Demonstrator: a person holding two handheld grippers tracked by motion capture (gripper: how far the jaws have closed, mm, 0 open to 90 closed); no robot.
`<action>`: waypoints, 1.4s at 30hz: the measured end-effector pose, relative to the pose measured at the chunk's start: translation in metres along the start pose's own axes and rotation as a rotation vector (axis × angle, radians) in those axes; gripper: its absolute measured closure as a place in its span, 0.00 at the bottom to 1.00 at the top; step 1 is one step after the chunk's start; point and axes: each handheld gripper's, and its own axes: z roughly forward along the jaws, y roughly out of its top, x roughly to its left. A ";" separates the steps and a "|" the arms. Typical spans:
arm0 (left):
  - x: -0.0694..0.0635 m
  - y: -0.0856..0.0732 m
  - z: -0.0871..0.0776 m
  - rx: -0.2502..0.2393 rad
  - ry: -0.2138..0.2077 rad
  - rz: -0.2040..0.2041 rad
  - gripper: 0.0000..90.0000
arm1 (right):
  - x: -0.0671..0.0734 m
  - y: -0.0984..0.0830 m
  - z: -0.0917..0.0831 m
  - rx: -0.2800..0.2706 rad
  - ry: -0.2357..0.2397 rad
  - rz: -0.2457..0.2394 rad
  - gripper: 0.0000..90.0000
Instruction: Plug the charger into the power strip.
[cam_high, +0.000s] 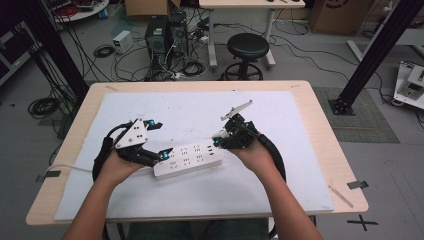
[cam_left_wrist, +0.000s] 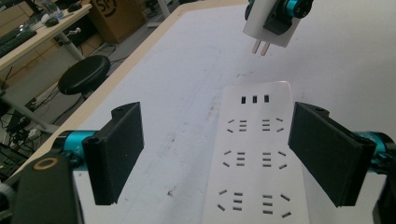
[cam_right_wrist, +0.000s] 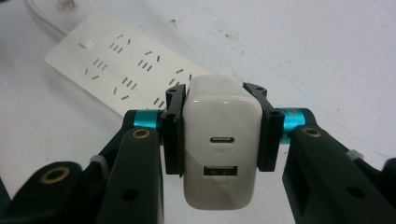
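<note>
In the right gripper view, the right gripper (cam_right_wrist: 219, 135) has its two black jaws clamped on the flanks of a white charger (cam_right_wrist: 220, 144), a rounded block at the frame's centre whose near face carries an oval USB-C port above a rectangular USB port. In the left gripper view the same charger (cam_left_wrist: 271, 23) hangs at the top right, two metal prongs pointing down, clear of the surface. The left gripper (cam_left_wrist: 219, 154) stands wide open, with nothing between its pads, straddling the near end of a white power strip (cam_left_wrist: 254, 158) with rows of slotted sockets. In the high view the strip (cam_high: 187, 159) lies mid-frame on a white mat (cam_high: 200, 115) over the wooden table (cam_high: 320, 125).
</note>
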 end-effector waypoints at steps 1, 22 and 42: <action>0.000 0.000 0.000 0.001 -0.001 0.004 0.20 | 0.000 0.003 0.001 0.015 -0.002 -0.014 0.71; 0.001 -0.005 -0.007 0.014 0.006 -0.006 0.20 | -0.009 0.053 0.016 0.258 0.137 -0.257 0.71; 0.006 -0.017 -0.021 0.050 0.042 -0.023 0.20 | 0.003 0.084 0.056 0.358 0.241 -0.544 0.71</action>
